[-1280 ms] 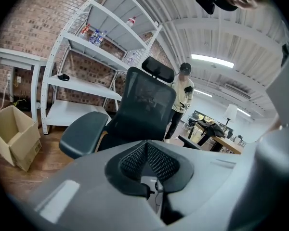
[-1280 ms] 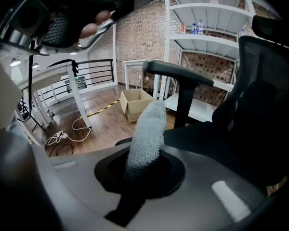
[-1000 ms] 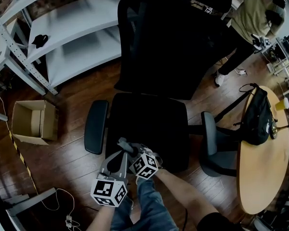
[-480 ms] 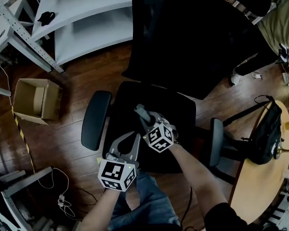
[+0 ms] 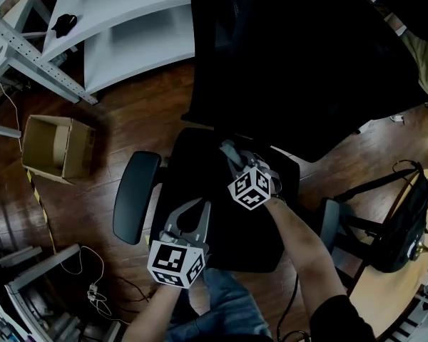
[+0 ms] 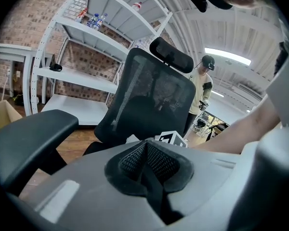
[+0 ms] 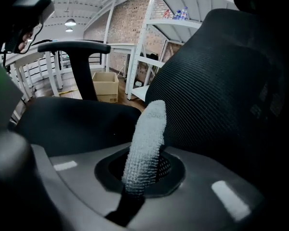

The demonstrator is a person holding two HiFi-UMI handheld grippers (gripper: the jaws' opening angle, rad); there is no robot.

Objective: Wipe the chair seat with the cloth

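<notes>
Cloth [image 7: 145,143], a pale rolled strip, is clamped between the jaws of the right hand-held gripper [image 5: 228,154]. Its long axis runs straight out from the jaws toward the backrest [image 5: 292,63], over the rear part of the chair seat [image 5: 192,169]. The left hand-held gripper [image 5: 189,211] hangs near the seat's front edge, jaws pressed together on nothing. Most of the seat lies between the cloth and that front edge, so the wipe probably has to draw back toward the person.
</notes>
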